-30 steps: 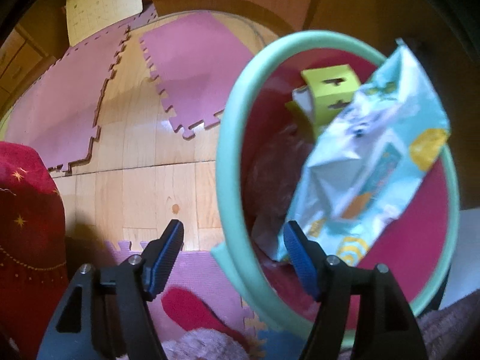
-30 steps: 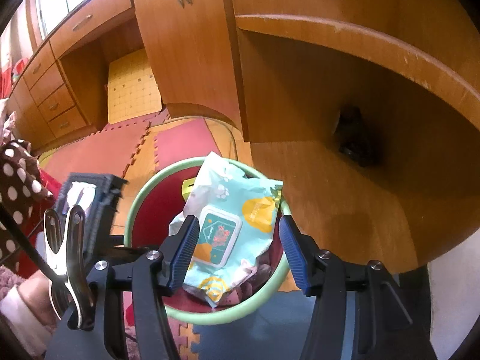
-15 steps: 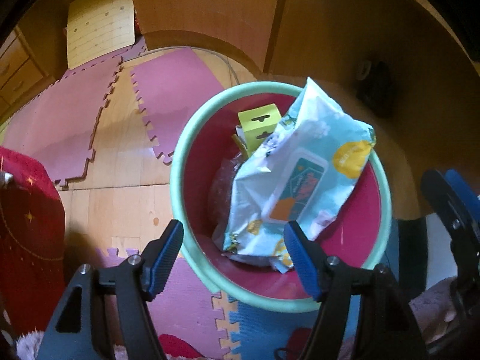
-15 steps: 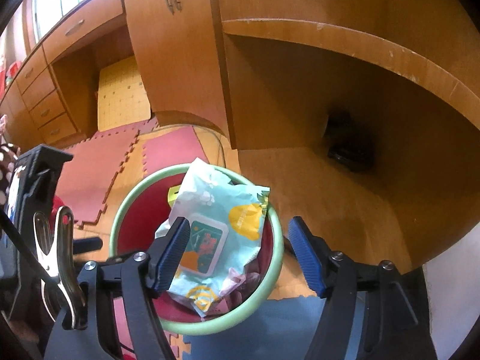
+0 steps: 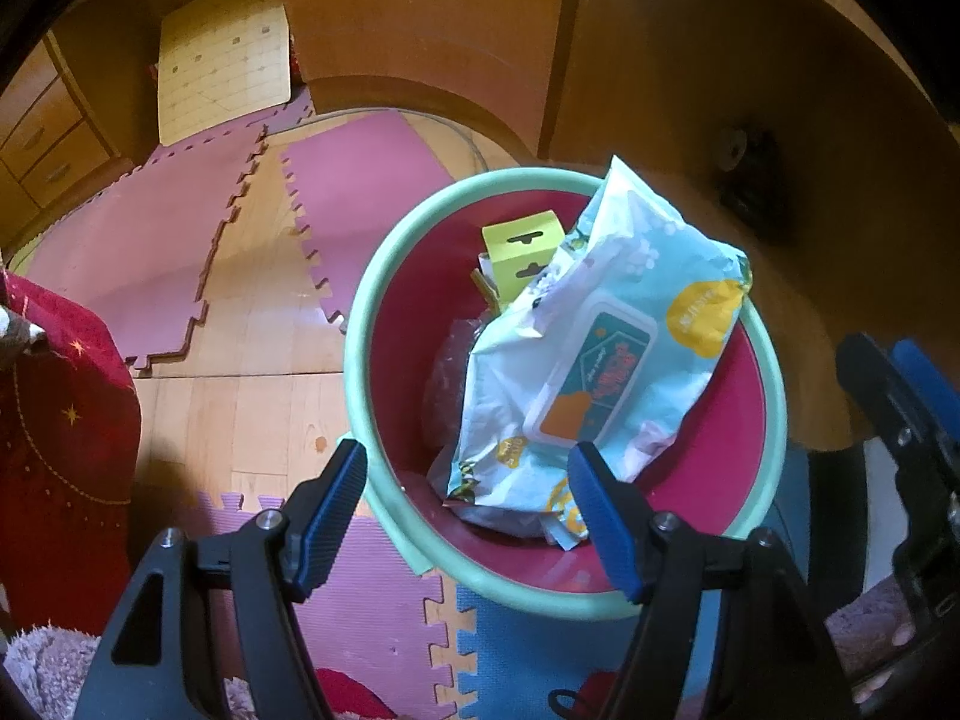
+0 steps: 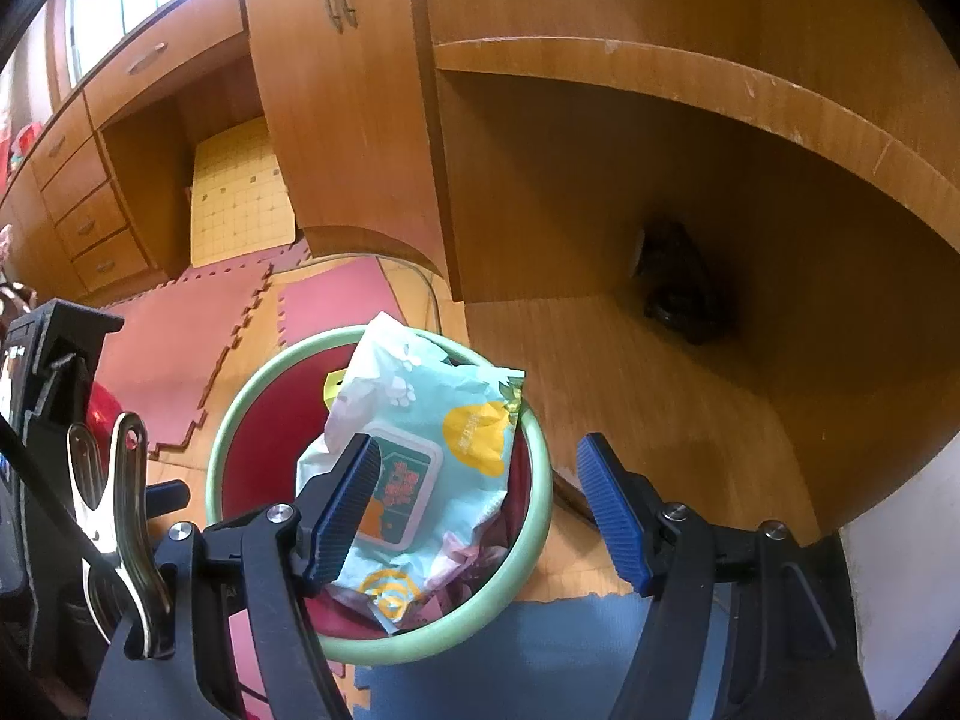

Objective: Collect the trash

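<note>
Over the bin (image 6: 528, 564), the right hand-held gripper (image 6: 480, 516) has just spread wide, empty, since a second ago; the wipes pack (image 6: 432, 450) rests inside at 12 o'clock, so this piece looks collected. Left hand-held gripper (image 5: 468, 516) gapes empty too.

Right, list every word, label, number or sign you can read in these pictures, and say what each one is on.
None can be read.
Pale blue wet-wipes pack in the green-rimmed red bin: print on its yellow round patch and on its dark flip-lid label is too small and blurred.
Lime-green cardboard box: only hang-hole cutouts, no print visible.
</note>
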Action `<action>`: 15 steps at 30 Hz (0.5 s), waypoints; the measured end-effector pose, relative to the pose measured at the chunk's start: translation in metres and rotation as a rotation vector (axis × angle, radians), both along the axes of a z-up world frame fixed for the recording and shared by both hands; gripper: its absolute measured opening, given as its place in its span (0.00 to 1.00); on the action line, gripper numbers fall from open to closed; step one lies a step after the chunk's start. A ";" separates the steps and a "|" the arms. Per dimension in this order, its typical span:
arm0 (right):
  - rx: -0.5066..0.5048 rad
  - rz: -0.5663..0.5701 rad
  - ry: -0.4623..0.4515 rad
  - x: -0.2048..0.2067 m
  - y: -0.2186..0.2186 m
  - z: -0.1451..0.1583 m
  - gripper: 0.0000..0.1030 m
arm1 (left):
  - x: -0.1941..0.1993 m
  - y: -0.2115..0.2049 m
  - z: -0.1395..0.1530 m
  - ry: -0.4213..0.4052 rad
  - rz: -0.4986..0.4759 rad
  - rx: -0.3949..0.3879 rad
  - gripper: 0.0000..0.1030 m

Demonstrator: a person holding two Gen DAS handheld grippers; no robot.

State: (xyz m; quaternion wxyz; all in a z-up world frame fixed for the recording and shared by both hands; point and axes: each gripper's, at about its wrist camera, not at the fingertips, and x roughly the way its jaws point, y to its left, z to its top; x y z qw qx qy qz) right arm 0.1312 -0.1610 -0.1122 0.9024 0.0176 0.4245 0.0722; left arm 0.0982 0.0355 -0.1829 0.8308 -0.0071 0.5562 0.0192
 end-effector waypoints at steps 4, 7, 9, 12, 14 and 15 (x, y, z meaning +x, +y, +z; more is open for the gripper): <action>-0.004 0.010 0.002 0.000 0.002 -0.001 0.68 | 0.000 0.000 0.000 -0.002 0.006 0.001 0.71; -0.007 0.010 0.005 0.000 0.003 -0.002 0.68 | 0.000 0.000 -0.001 -0.002 0.006 0.000 0.71; -0.008 0.009 0.006 0.000 0.002 -0.003 0.68 | 0.000 -0.001 -0.001 -0.003 0.003 -0.001 0.71; -0.009 0.008 0.006 0.000 0.002 -0.003 0.68 | 0.001 -0.003 -0.002 -0.001 0.000 0.000 0.71; -0.009 0.007 0.007 0.000 0.002 -0.003 0.68 | 0.001 -0.003 -0.002 0.000 -0.001 0.000 0.71; -0.010 0.006 0.008 0.000 0.002 -0.003 0.68 | 0.001 -0.003 -0.001 0.000 -0.001 0.000 0.71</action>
